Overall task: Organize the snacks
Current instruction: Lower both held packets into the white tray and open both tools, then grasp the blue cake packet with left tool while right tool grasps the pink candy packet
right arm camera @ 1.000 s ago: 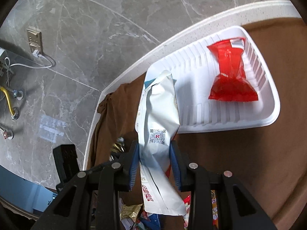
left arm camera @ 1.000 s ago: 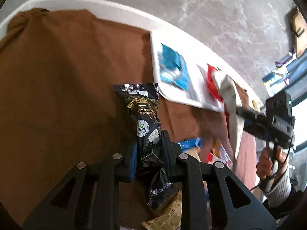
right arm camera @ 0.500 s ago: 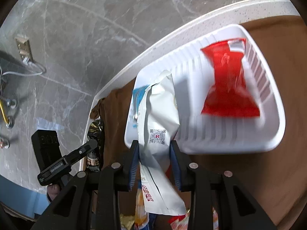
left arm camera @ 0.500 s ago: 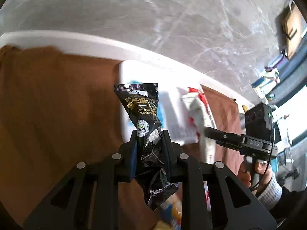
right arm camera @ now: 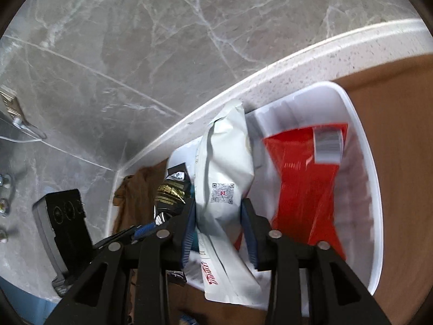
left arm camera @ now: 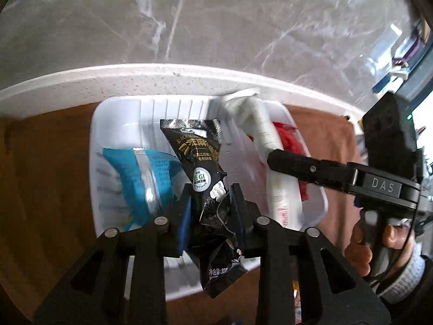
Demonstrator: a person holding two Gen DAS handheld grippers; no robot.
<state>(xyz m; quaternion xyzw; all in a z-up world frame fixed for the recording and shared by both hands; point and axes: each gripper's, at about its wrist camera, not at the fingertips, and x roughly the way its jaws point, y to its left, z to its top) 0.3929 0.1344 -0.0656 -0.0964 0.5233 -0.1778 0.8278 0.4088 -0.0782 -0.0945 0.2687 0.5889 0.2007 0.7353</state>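
Note:
My left gripper (left arm camera: 211, 203) is shut on a black snack packet (left arm camera: 200, 157) and holds it over the white ribbed tray (left arm camera: 121, 116). A blue packet (left arm camera: 140, 178) lies in the tray to the left of it. My right gripper (right arm camera: 217, 216) is shut on a white packet (right arm camera: 227, 168) above the same tray (right arm camera: 362, 140), beside a red packet (right arm camera: 303, 184) lying in it. In the left wrist view the right gripper (left arm camera: 273, 157) holds the white packet (left arm camera: 259, 130) over the red one (left arm camera: 289, 143). The black packet also shows in the right wrist view (right arm camera: 173, 189).
The tray sits on a brown cloth (left arm camera: 43, 178) at the white counter edge (left arm camera: 162, 75), against a grey marble wall (right arm camera: 135, 54). A wall socket with a cable (right arm camera: 13, 111) is at the far left. The person's hand (left arm camera: 362, 246) holds the right gripper's handle.
Both grippers have moved forward and over the tray with their packets. The tray now looks much larger and closer in both views.

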